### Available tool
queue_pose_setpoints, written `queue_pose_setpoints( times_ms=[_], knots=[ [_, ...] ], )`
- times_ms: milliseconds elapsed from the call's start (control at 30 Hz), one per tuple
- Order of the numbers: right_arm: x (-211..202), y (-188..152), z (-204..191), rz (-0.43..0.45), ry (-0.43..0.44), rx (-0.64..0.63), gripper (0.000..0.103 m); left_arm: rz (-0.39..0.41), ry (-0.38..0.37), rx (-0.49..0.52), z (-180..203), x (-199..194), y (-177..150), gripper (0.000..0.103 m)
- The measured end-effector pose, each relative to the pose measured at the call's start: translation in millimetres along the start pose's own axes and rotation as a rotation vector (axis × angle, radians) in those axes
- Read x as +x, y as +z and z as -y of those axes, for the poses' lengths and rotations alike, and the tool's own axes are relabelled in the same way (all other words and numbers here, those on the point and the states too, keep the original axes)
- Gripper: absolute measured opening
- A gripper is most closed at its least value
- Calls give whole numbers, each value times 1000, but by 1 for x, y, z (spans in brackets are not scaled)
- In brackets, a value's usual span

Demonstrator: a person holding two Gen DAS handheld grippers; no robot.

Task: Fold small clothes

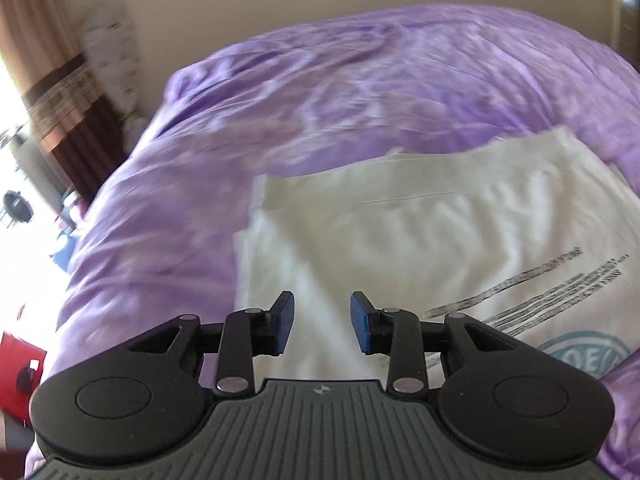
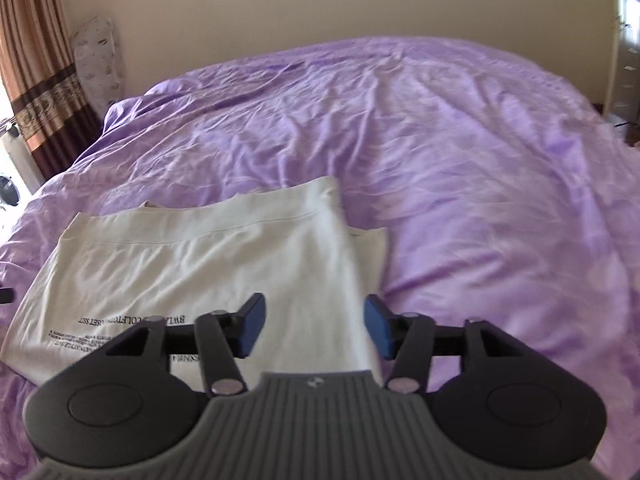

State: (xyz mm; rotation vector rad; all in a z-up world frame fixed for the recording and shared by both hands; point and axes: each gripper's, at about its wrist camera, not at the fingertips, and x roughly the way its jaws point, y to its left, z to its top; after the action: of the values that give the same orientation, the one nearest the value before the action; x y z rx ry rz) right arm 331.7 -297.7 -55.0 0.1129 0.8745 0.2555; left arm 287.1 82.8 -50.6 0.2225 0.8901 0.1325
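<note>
Across a bed spread with a rumpled lilac sheet (image 2: 460, 152), a white T-shirt (image 2: 224, 264) lies partly folded, printed side up — black lines of small text run near its lower edge, and a teal round emblem (image 1: 588, 354) shows at about 4 o'clock in the left wrist view. Seen from the right wrist camera, the garment fills the 9 o'clock half of the bedding, one side turned over the body so a hemmed edge runs across the top and a narrower flap sticks out toward 3 o'clock. Above the shirt's right border hangs the right gripper (image 2: 315, 326), its blue-padded jaws spread wide with nothing between them. Over the shirt's left part the left gripper (image 1: 322, 322) likewise has its jaws parted and unloaded; that view is smeared with motion blur, so whether the pads touch the cloth cannot be told. At 10 o'clock in both views a brown and orange banded curtain (image 2: 36, 64) frames a bright window, with a pale patterned board-like object (image 2: 98, 60) — too blurred to name — leaning on the cream wall (image 2: 280, 4) beside it.
</note>
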Motion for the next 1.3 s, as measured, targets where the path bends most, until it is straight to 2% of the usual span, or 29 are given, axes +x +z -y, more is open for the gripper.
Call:
queue_pose_setpoints(
  times_ms=[67, 300, 500, 667, 767, 867, 1000, 1067, 1200, 1267, 1300],
  knots=[
    [17, 6, 1, -27, 35, 3, 66, -9, -21, 43, 19, 13, 8, 39],
    [82, 16, 33, -115, 85, 124, 67, -46, -93, 158, 75, 63, 31, 39],
    [124, 20, 68, -131, 180, 300, 67, -26, -248, 113, 85, 108, 49, 39],
    [155, 27, 89, -129, 242, 397, 68, -21, -311, 70, 87, 142, 75, 39],
    [164, 27, 101, -131, 258, 474, 60, -1, -328, 51, 85, 154, 87, 38],
    [151, 24, 109, -116, 283, 528, 61, 13, -336, 46, 87, 163, 95, 37],
    [130, 17, 113, -112, 244, 523, 65, 6, -359, 27, 89, 179, 106, 37],
    [129, 13, 116, -121, 241, 553, 65, 22, -352, 45, 93, 184, 109, 37],
    [138, 13, 113, -155, 230, 504, 68, 18, -341, 55, 101, 193, 115, 37],
    [147, 12, 117, -167, 252, 519, 66, 16, -330, 59, 104, 195, 117, 37],
    [153, 11, 121, -167, 267, 540, 61, 16, -325, 59, 105, 196, 118, 37]
  ],
)
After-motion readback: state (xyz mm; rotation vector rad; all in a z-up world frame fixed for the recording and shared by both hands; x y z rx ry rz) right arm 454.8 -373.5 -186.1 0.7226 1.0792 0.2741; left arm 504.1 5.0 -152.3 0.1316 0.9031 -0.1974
